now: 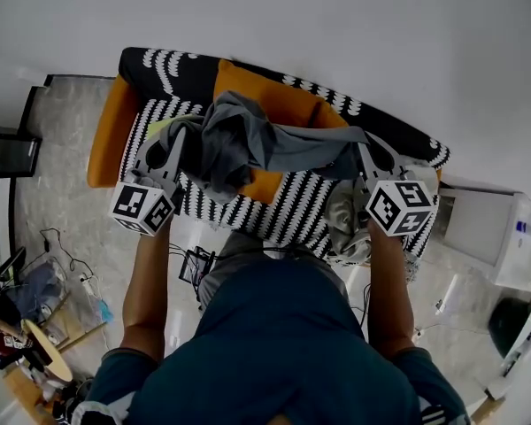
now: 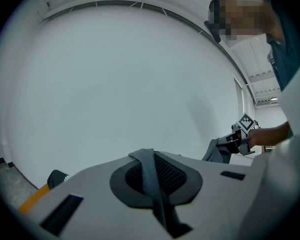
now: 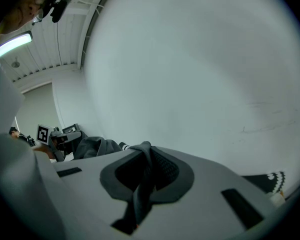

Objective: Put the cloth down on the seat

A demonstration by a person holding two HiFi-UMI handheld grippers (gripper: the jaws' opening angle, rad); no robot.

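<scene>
An orange cushion (image 1: 267,96) leans on the backrest of the seat (image 1: 288,209), a crumpled pale garment (image 1: 345,221) lies at its right end just beside the right gripper (image 1: 368,151), and a white box (image 1: 491,228) stands on the floor (image 1: 62,149) beyond. Both tongs are pinched tight on the grey cloth (image 1: 239,140), the left gripper (image 1: 177,140) clamping a thin fold at one end and the right a fold at the other, so it hangs bunched between them over the seat; whether its sagging middle touches the cushion cannot be told. The seat is a sofa in black-and-white pattern with orange sides, against a white wall (image 1: 354,25), on grey stone flooring strewn with cables (image 1: 71,268) at the left.
</scene>
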